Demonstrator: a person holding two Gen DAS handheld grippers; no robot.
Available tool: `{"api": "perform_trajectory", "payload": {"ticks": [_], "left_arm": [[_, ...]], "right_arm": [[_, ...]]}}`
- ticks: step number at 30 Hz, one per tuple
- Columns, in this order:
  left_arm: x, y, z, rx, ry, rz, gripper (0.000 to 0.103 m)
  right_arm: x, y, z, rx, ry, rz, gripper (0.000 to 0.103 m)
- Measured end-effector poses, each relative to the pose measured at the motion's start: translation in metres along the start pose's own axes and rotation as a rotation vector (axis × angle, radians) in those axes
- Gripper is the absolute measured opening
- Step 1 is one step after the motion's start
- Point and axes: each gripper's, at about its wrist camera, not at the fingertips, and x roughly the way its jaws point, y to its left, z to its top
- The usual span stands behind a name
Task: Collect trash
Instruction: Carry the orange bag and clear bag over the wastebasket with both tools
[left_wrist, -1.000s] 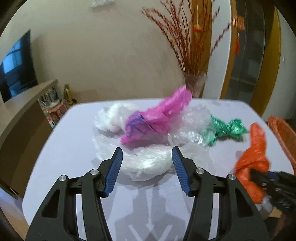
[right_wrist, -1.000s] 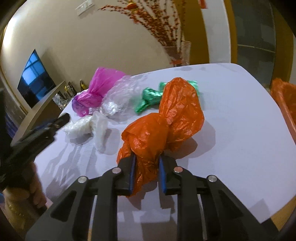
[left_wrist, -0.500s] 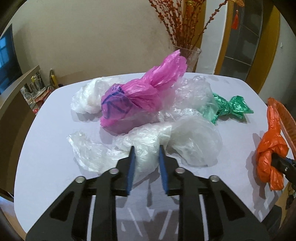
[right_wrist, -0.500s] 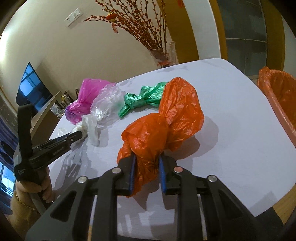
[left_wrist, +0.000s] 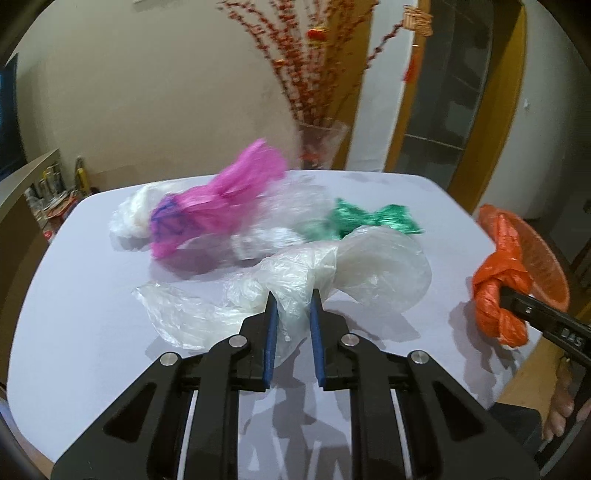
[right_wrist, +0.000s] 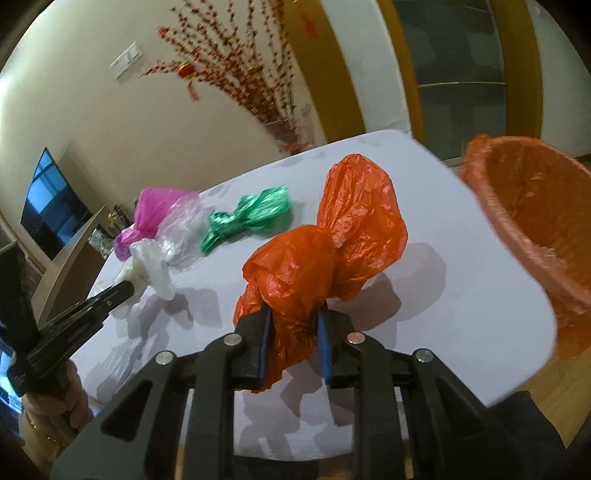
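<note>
Crumpled bags (left_wrist: 221, 218) on table (left_wrist: 92, 295); bin (right_wrist: 535, 229) seemingly beyond its right edge.

Home living room: wall television (right_wrist: 55, 206), vase of red branches (left_wrist: 321, 144), sideboard (left_wrist: 29, 192).

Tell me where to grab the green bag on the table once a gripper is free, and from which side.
Probably at the pinched waist of the green bag, where it is twisted thin between two puffed ends, so narrow jaws can close around it. Come from the near table edge, angled down: the clear bag and pink bag crowd its left end.
</note>
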Motion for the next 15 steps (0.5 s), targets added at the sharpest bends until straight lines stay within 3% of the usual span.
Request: {"api": "perform_trajectory", "payload": {"ticks": [15], "left_arm": [[0.014, -0.116, 0.004, 0.098, 0.010, -0.206, 0.016]], "right_arm": [[-0.061, -0.093, 0.006, 0.114, -0.117, -0.170, 0.022]]}}
